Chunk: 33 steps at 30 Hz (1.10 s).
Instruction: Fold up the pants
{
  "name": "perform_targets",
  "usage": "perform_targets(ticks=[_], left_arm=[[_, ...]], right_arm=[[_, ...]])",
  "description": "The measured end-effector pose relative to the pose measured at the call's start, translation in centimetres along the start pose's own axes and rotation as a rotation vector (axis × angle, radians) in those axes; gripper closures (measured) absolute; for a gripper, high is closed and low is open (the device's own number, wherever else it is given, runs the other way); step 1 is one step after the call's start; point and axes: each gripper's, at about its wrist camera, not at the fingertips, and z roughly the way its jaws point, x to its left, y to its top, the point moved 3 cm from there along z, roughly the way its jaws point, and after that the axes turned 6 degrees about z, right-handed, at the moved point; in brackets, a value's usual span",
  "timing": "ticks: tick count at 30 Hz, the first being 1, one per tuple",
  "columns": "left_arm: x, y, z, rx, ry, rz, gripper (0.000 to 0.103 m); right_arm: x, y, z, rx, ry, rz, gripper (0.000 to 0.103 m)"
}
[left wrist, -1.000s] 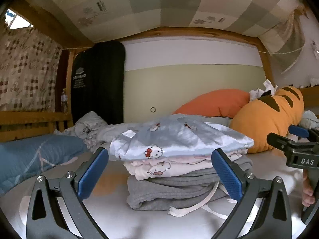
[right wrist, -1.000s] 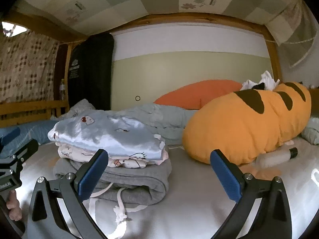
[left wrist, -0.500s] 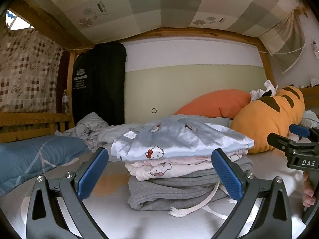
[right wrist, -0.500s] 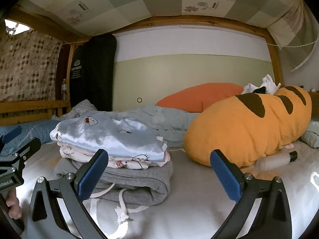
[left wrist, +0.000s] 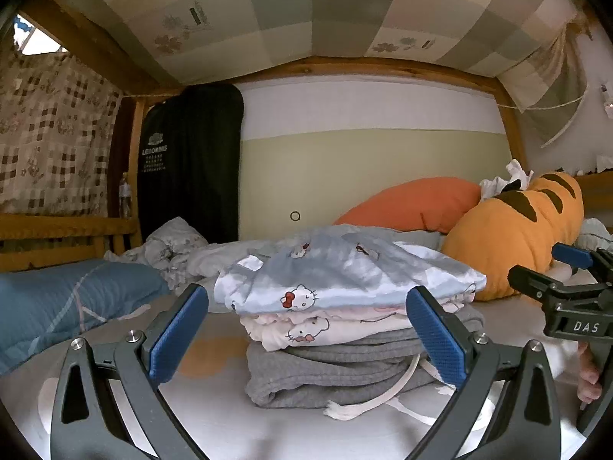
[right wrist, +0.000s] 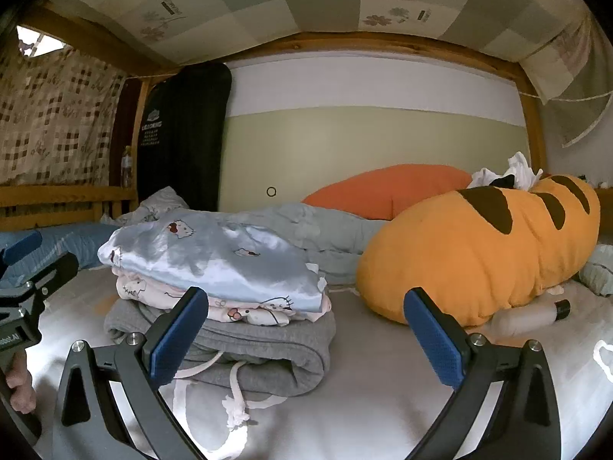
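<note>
Stacked on the bed (left wrist: 214, 414): 3 folded garments, grey pants (left wrist: 337, 375) at the bottom, drawstring trailing toward the cameras. Both tools spread wide, holding nothing. Left tool (left wrist: 306, 333) aimed straight at the stack, framed between its fingers. Right tool (right wrist: 306, 329) offset, stack lying ahead and to its left, behind its left finger. Long axis apparently running left-right. Left tool judged better aligned for any next reach.
</note>
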Motion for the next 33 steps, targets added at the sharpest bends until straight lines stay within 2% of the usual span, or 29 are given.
perform_targets(ticks=[33], left_arm=[[-0.59, 0.07, 0.02, -0.003, 0.001, 0.027, 0.000]], right_arm=[[-0.06, -0.13, -0.02, 0.013, -0.005, 0.015, 0.001]])
